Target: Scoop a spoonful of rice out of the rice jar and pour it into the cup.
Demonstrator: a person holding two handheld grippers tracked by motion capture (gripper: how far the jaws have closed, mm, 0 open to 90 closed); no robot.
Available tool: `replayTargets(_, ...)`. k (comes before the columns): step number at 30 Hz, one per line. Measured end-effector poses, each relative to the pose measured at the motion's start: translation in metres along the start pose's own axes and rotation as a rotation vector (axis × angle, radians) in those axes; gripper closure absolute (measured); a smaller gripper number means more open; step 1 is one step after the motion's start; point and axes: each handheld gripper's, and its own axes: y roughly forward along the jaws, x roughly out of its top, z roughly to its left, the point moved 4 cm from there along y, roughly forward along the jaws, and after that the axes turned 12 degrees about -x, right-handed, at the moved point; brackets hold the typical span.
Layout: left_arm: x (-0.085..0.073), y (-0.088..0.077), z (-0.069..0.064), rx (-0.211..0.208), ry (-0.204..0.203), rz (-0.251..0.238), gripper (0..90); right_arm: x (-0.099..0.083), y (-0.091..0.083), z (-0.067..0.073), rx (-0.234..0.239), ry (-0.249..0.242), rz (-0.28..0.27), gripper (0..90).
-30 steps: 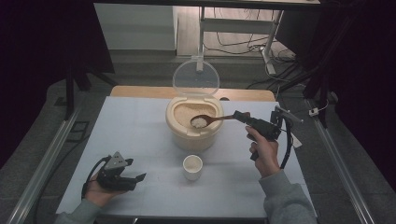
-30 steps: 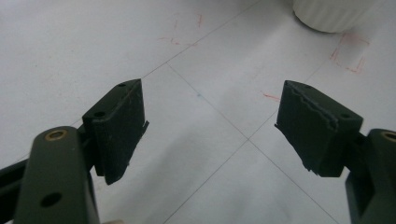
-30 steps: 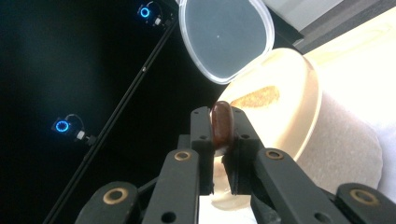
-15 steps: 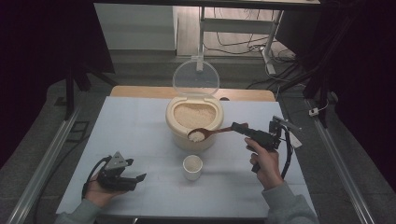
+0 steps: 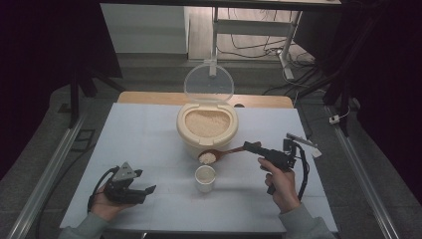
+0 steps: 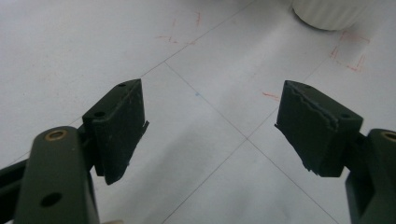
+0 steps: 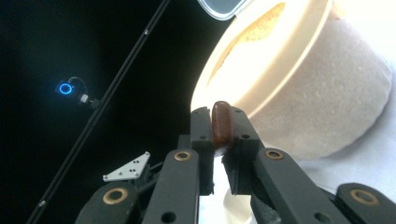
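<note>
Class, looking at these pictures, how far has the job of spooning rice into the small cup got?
Done: the rice container stands with its lid up, and the wooden spoon carries a heap of rice. In hand: the right gripper is shut on the spoon's handle, with the bowl just above the white cup. Left: tipping the rice in. The left gripper rests open on the table.
</note>
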Motion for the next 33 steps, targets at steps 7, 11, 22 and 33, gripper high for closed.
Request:
replayTargets(7, 0.0, 0.0, 0.0, -0.001, 0.001, 0.003, 23.3, -0.006, 0.003, -0.005, -0.033, -0.031, 0.017, 82.9)
replayTargets(11, 0.0, 0.0, 0.0, -0.002, 0.001, 0.004, 23.3, -0.009, 0.005, -0.005, -0.048, -0.055, 0.021, 82.9)
replayTargets(22, -0.001, 0.001, 0.0, -0.001, 0.002, 0.006, 23.2, -0.012, 0.007, -0.001, -0.104, -0.158, 0.023, 82.9)
replayTargets(33, -0.001, 0.001, 0.0, -0.001, 0.003, 0.007, 23.2, -0.016, 0.007, 0.009, -0.127, -0.276, 0.004, 82.9)
